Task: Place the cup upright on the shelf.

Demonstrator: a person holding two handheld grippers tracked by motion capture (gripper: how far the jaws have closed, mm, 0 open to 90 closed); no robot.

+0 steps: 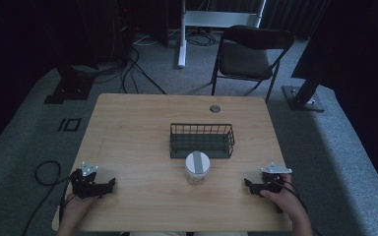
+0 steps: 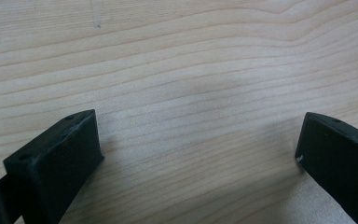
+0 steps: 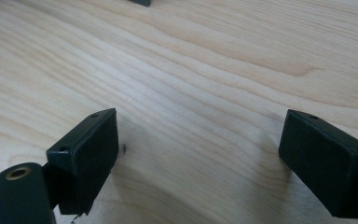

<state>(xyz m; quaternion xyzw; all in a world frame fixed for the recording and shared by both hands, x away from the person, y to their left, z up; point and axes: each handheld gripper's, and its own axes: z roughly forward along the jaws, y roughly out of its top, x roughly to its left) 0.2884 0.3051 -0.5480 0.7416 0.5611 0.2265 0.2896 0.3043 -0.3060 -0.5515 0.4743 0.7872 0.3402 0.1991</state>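
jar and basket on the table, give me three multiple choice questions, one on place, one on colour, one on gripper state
1. Where does the jar stand relative to the basket?
A. inside it
B. just in front of it, on the person's side
C. behind it, by the chair

2. What colour is the jar's lid?
A. red
B. white with a grey stripe
C. green

3. How are the left gripper and the right gripper?
A. both open, holding nothing
B. both shut on the jar
C. left shut on the basket, right open

Answers:
1. B, the high view shows the jar on the table at the basket's near wall.
2. B, the lid is pale with a grey band across it.
3. A, each gripper view shows jaws wide apart over bare wood.
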